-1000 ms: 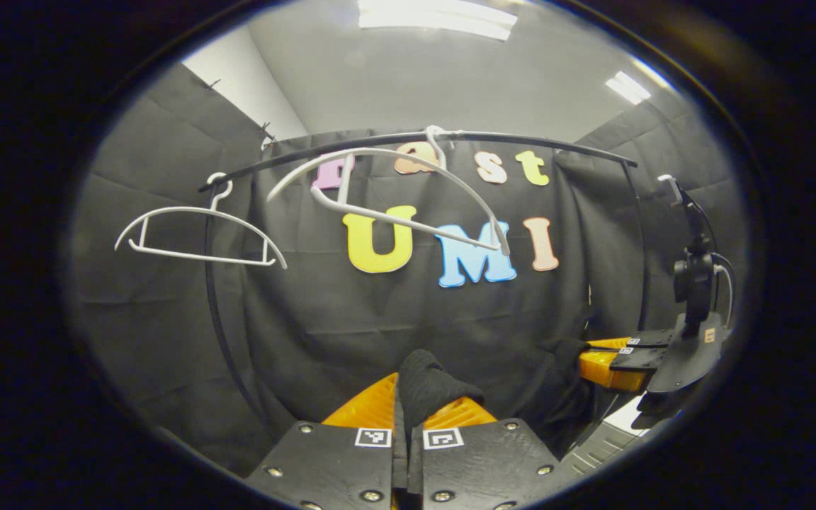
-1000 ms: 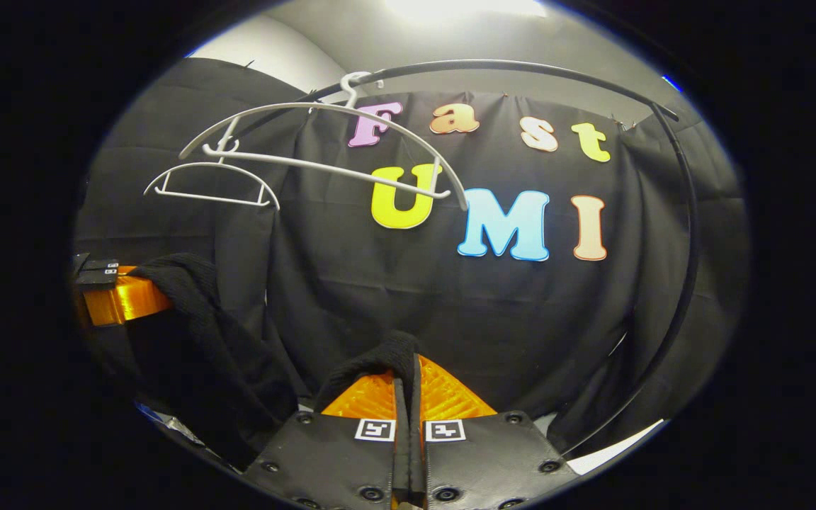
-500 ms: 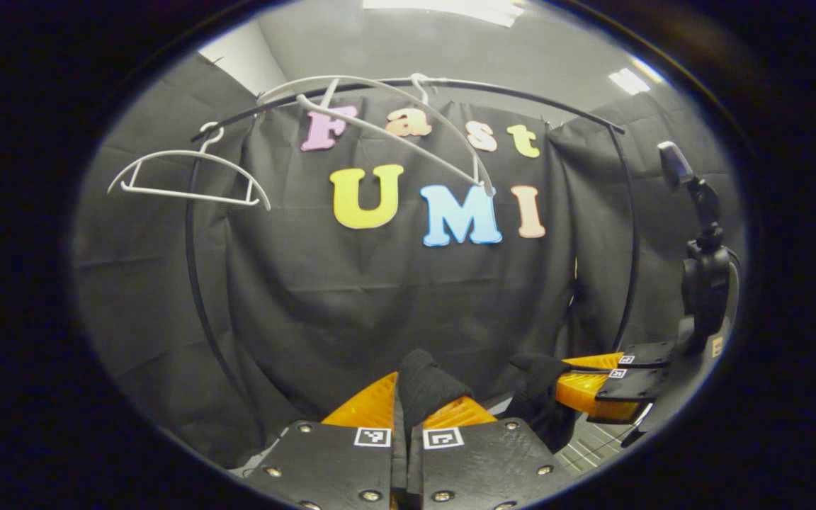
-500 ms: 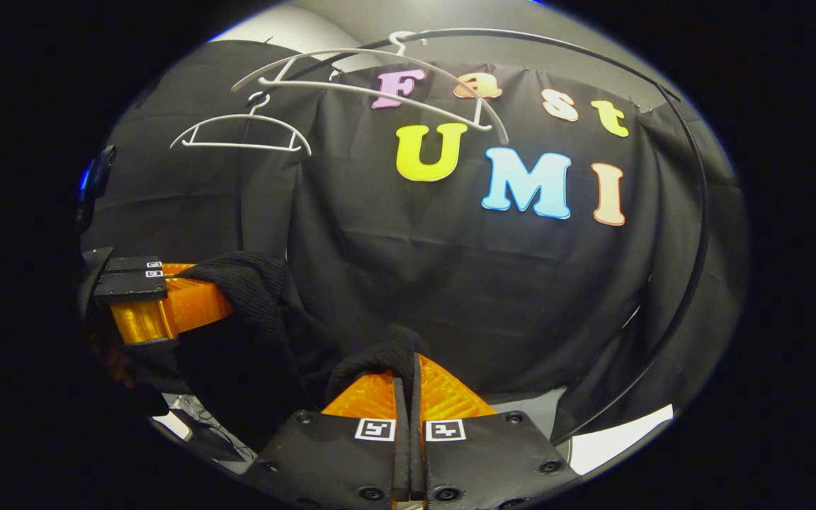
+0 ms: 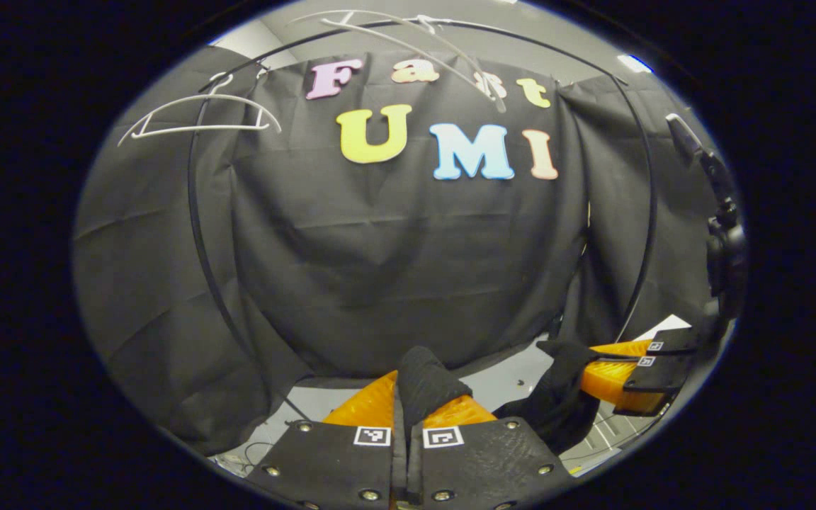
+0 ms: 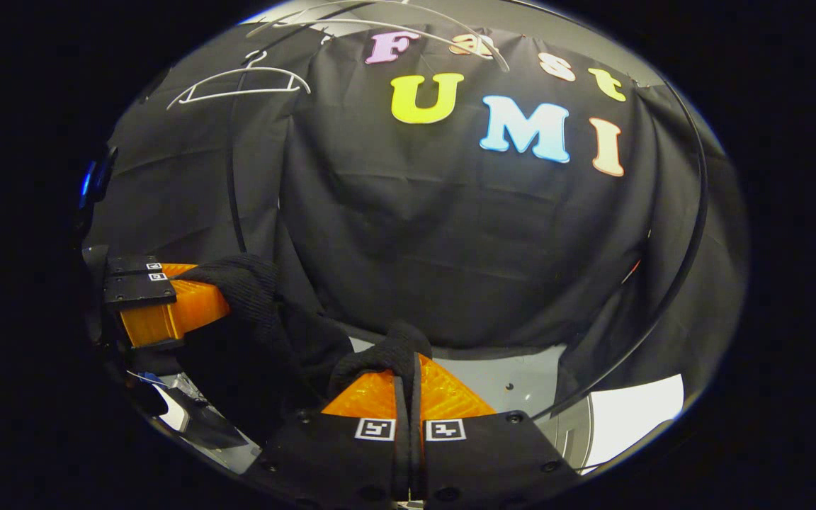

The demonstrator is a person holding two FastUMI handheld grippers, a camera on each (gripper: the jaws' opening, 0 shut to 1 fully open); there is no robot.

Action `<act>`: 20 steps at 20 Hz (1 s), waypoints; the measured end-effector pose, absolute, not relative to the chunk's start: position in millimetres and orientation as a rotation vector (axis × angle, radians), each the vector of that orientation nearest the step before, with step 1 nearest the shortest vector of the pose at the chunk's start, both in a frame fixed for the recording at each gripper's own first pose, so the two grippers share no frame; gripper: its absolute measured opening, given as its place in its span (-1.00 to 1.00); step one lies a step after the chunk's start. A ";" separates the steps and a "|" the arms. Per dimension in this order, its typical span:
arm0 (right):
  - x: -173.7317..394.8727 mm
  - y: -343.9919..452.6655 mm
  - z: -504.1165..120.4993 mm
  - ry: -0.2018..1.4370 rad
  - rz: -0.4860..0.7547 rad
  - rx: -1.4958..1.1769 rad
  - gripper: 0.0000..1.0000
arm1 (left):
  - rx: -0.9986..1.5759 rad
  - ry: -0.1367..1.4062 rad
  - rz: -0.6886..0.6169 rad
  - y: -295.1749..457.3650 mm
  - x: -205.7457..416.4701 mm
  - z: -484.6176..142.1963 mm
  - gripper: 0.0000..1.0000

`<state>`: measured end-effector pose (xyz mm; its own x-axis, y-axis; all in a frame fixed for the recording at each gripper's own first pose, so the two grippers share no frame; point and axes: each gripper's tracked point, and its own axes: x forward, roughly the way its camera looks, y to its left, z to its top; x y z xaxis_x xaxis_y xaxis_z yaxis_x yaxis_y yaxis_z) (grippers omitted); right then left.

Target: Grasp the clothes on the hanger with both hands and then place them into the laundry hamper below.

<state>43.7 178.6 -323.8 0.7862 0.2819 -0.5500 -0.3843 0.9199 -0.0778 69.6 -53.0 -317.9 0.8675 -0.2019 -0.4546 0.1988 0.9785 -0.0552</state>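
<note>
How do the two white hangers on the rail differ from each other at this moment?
The left hanger hangs nearly level and faces the camera, while the other hanger is tilted steeply with one end pointing down. The left hanger sits by the bend of the black rail; the tilted one hooks near the top middle. Both are white, thin and bare; the black garment is off them.

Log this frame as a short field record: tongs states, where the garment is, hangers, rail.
left tongs: shut on the black garment
right tongs: shut on the black garment, a fold of which sticks up between the fingers
garment: off the hangers, slung between both tongs
near hanger: white, bare, tilted on the black rail
far hanger: white, bare, about level
hamper: cannot tell from these views
</note>
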 end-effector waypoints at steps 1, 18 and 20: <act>41.4 175.7 -330.1 0.579 0.351 -0.200 -0.96 | 0.016 0.496 -0.201 -49.1 61.8 -326.7 -0.99; 12.1 146.2 -357.4 0.700 0.306 -0.274 0.96 | 0.117 0.786 -0.170 -16.8 6.3 -412.6 0.93; 11.3 144.1 -350.9 0.687 0.292 -0.266 0.94 | 0.126 0.740 -0.179 -16.2 10.3 -394.6 0.94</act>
<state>11.3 144.1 -350.9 0.7355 0.1760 -0.6543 -0.3493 0.9260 -0.1435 10.3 -16.2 -394.6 0.7246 -0.1172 -0.6791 0.2058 0.9773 0.0510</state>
